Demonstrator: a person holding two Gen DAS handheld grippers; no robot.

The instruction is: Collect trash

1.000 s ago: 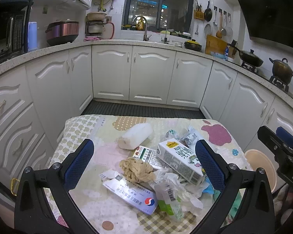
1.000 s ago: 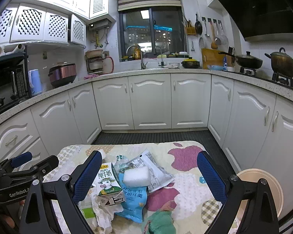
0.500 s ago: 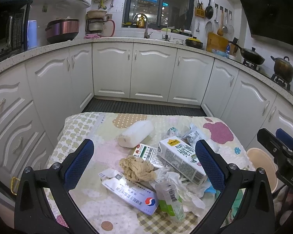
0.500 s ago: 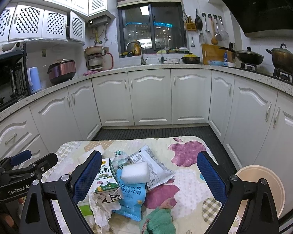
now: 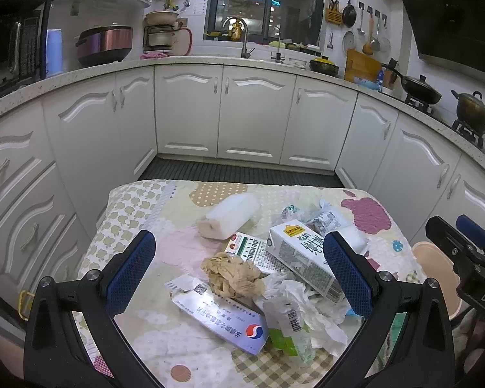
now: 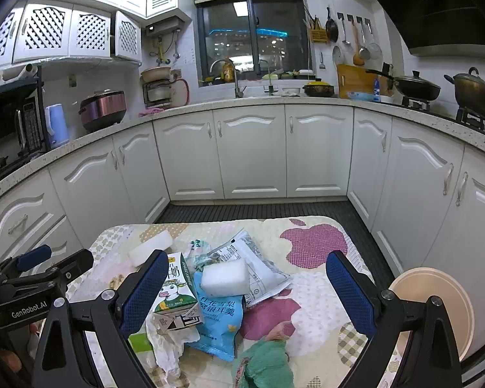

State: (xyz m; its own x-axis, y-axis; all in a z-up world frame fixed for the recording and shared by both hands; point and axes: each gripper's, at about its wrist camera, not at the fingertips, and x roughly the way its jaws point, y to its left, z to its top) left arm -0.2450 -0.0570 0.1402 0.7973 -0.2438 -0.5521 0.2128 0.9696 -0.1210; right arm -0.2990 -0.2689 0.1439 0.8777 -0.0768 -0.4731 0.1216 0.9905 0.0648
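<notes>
I hold my left hand-held gripper (image 5: 239, 260) and my right hand-held gripper (image 6: 247, 283) wide open and empty above the trash on the bench (image 5: 135, 207). Over the last second both have eased slightly forward and nothing in the pile has shifted, so I judge collecting has not begun. Nearest under the left one lie a flat medicine box (image 5: 220, 318) and a small green bottle (image 5: 287, 326), then a crumpled brown paper wad (image 5: 231, 274). Further off lies a milk carton (image 5: 304, 258), and beyond it a white foam block (image 5: 231, 215). On the right a blue snack bag (image 6: 218, 320) lies under a white sponge (image 6: 224, 276). A beige bin (image 6: 436, 307) waits on the floor, right of the bench.
</notes>
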